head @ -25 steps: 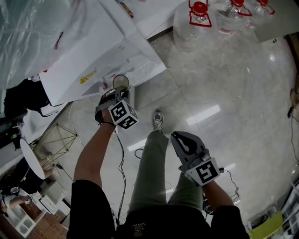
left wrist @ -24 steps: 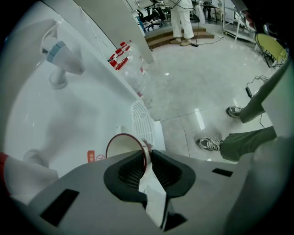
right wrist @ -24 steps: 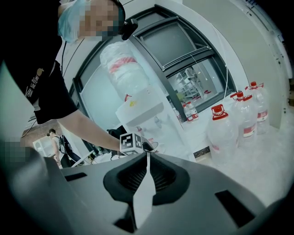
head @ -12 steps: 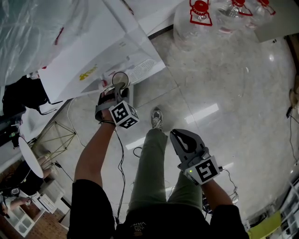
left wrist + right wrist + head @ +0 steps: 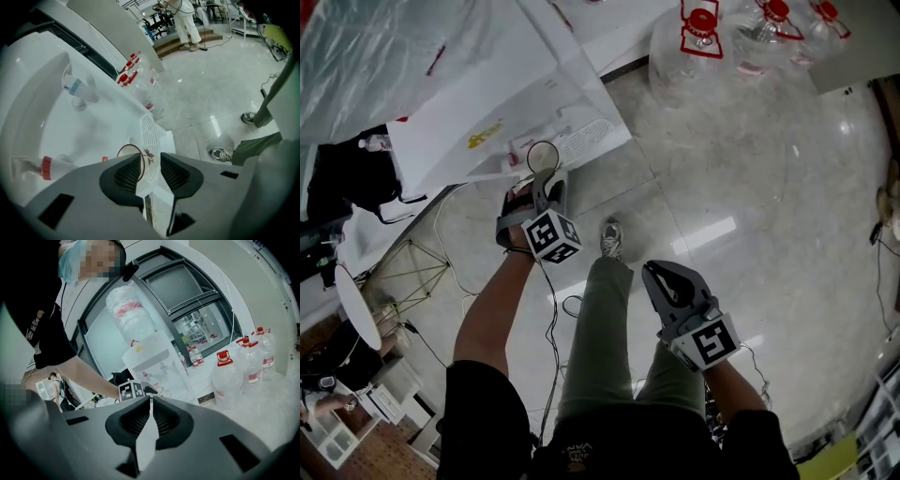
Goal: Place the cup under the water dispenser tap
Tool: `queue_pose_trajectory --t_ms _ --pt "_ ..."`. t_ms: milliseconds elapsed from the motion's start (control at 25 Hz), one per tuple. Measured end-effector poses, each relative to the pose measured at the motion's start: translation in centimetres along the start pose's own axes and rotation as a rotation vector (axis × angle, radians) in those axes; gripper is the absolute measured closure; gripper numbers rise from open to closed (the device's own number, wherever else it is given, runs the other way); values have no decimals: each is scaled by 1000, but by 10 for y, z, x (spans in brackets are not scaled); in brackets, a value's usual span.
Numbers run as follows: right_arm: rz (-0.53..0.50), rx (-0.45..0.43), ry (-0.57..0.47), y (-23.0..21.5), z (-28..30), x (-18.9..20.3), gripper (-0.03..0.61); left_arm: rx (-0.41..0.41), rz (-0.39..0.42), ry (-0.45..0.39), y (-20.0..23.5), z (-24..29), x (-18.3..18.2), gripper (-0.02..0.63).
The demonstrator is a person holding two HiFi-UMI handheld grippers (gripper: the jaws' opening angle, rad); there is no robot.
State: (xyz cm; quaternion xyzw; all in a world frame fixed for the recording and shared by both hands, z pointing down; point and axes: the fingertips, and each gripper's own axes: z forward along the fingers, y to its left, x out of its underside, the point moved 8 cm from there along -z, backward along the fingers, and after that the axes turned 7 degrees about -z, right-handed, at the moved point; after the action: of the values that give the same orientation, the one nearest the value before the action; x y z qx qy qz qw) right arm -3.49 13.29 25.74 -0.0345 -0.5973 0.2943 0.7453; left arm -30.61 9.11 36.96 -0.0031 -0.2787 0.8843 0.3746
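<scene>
Cup [image 5: 125,150] set on dispenser tray [image 5: 147,127], let go.
Left tongs [image 5: 151,158]: jaws apart, just been opening, pads off cup (cup just ahead of tips, partly in gap).
Right tongs [image 5: 151,401]: jaws together, empty, well apart from cup.
Placement judged done; only withdrawal left.

At the lower edge of the head view the person wears a black short-sleeved top [image 5: 483,412], olive-green trousers [image 5: 605,337] and a grey laced trainer [image 5: 610,240] with a pale sole. The left gripper [image 5: 546,178] and the right gripper [image 5: 661,277] have dark grey moulded shells with ribbed black pads [image 5: 129,173]. Each bears a white cube [image 5: 551,235] printed with black square markers. A thin cable [image 5: 546,309] trails beside the left forearm.
</scene>
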Motion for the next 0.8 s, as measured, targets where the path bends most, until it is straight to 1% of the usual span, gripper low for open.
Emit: queue_pose_trajectory --t_ms 120,280,440,480,560,640,680,720,800 --pt "-22 -15 -15 5 -9 -11 532 -6 -37 -17 -5 -20 -6 474" --pt "-48 -43 -20 20 -28 -33 532 -17 -100 -39 -8 -62 -12 475" --pt "-61 -82 17 35 -55 -52 532 -52 -175 -66 -2 -106 -21 475" --pt "-62 -88 8 39 -60 -58 532 -63 -201 -74 0 -117 -23 475" --pt "-67 -95 -8 47 -72 -70 532 -80 -280 -90 6 -140 -26 475" --pt "-80 -94 8 55 -87 -80 532 -92 -367 -104 9 -165 -28 476" --pt "-89 -94 13 57 -94 -85 532 -104 -398 -116 11 -177 -30 476" --pt "-103 -92 11 57 -100 -90 532 -121 -419 -132 14 -188 -34 475" --pt "-133 -86 6 60 -113 -100 532 -159 -434 -166 18 -214 -43 475"
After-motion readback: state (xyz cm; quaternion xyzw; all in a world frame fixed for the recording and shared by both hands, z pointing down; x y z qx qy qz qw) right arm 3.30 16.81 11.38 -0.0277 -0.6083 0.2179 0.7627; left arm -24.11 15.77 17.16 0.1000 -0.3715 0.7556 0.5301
